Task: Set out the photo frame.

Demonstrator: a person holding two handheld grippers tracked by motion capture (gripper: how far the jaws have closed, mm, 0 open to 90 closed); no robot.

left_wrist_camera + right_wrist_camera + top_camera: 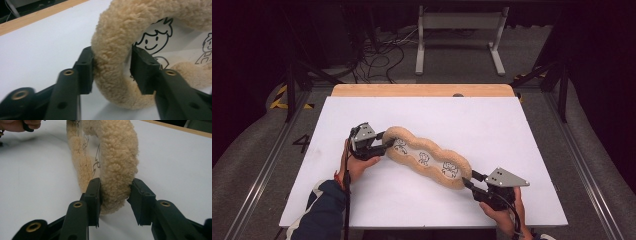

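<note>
While the long tan fleece-rimmed cushion with cartoon print (pixel 427 156) lies mid-table, its ends are clamped by left gripper (pixel 388 142) and right gripper (pixel 469 181); wide bare white tabletop (pixel 492 120) is seen all round.

White table (pixel 362 200) — cables (pixel 382 55) (floor) beyond

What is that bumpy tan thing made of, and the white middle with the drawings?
The fuzzy border looks like soft plush fleece: curly, matte, woolly tufts, dented where the jaws squeeze it. The white panel seems thin smooth fabric or plastic sheet, printed with black cartoon figures; which one, I can't tell.
</note>
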